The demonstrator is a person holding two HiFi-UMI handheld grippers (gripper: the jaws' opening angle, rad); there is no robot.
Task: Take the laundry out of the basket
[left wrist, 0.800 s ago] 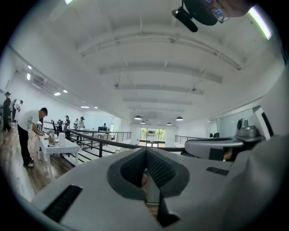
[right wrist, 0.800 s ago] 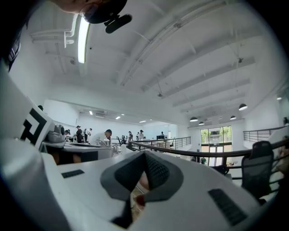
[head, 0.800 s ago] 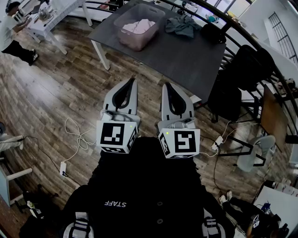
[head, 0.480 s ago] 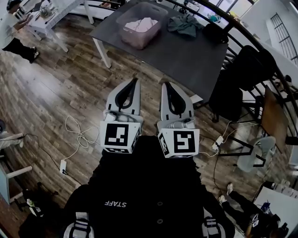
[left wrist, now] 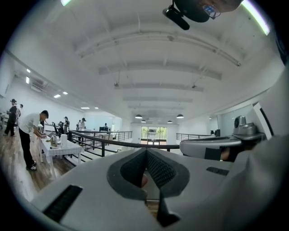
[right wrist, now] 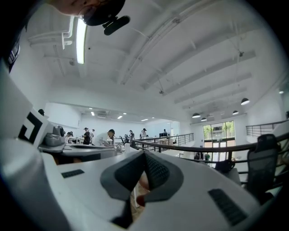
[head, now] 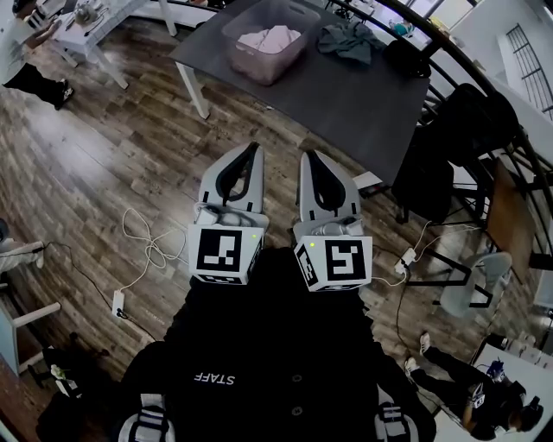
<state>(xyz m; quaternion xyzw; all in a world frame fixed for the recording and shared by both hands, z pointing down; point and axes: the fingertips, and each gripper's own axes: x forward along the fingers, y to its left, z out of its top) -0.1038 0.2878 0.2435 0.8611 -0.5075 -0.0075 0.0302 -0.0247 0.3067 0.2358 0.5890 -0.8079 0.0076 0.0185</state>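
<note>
Barely anything has changed in the last second. The white left gripper [head: 254,147] and white right gripper [head: 308,155] stay closed and empty (2 level snouts), well short of the dark grey table [head: 346,99]. On that table, pale pink laundry [head: 270,38] still fills the translucent plastic basket [head: 251,62].

I'm looking down on a brown plank floor [head: 95,164]. A dark grey table [head: 346,104] on white legs stands at twelve o'clock, and a small white table [head: 91,19] at eleven. A black railing [head: 467,82] curves from one o'clock round to three. A black chair [head: 451,129] stands beside it, and a grey chair [head: 475,289] sits at four. White cable [head: 147,250] loops on the floor at nine. Overhead, a white beamed ceiling [left wrist: 153,58] carries a strip light [right wrist: 81,40]. A bright window [left wrist: 153,133] closes the far end.
</note>
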